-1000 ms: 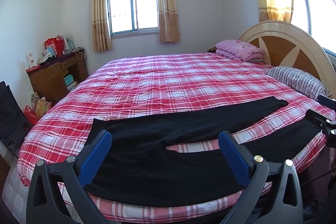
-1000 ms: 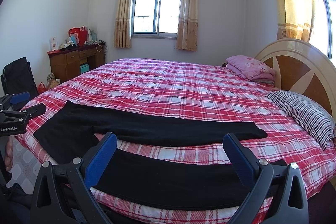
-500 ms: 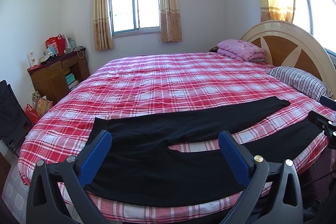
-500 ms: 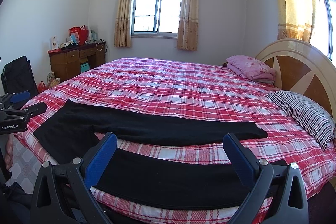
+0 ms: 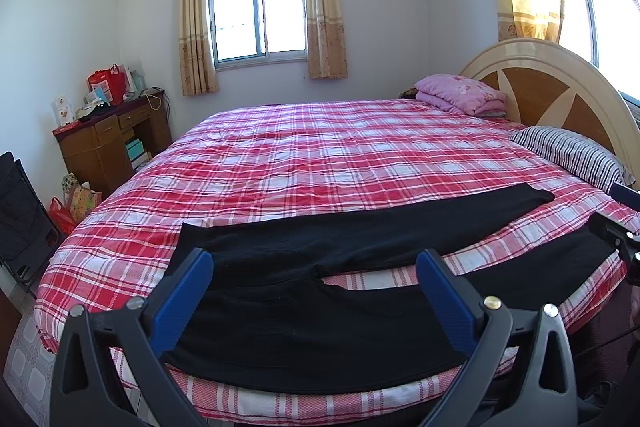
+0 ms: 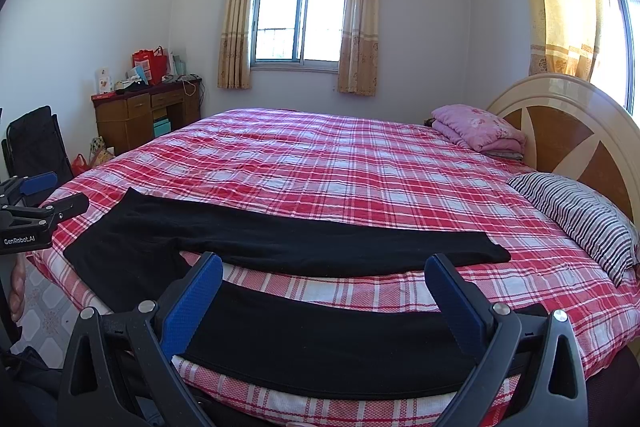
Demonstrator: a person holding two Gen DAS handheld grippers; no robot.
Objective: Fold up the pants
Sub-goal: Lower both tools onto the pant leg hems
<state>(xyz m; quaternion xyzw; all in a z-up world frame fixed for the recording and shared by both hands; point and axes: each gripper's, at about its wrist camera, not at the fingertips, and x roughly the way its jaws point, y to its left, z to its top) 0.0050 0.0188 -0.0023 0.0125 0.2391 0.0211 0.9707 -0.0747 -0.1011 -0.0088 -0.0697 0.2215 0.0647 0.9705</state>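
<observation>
Black pants (image 5: 320,323) lie flat along the near edge of the bed, waist at the left, the two legs spread apart toward the right. They also show in the right wrist view (image 6: 320,247). My left gripper (image 5: 314,297) is open and empty, hovering over the waist and crotch end. My right gripper (image 6: 324,301) is open and empty over the near leg. The far leg (image 6: 360,247) lies beyond a strip of bedspread. Each gripper shows at the edge of the other's view.
The round bed has a red plaid spread (image 5: 340,155). A striped pillow (image 5: 572,155) and a folded pink quilt (image 5: 460,99) lie by the headboard (image 5: 560,87). A wooden desk (image 5: 108,139), bags and a black chair (image 5: 20,215) stand at the left.
Both views have shifted only slightly. The pants lie as before and both grippers stay open.
</observation>
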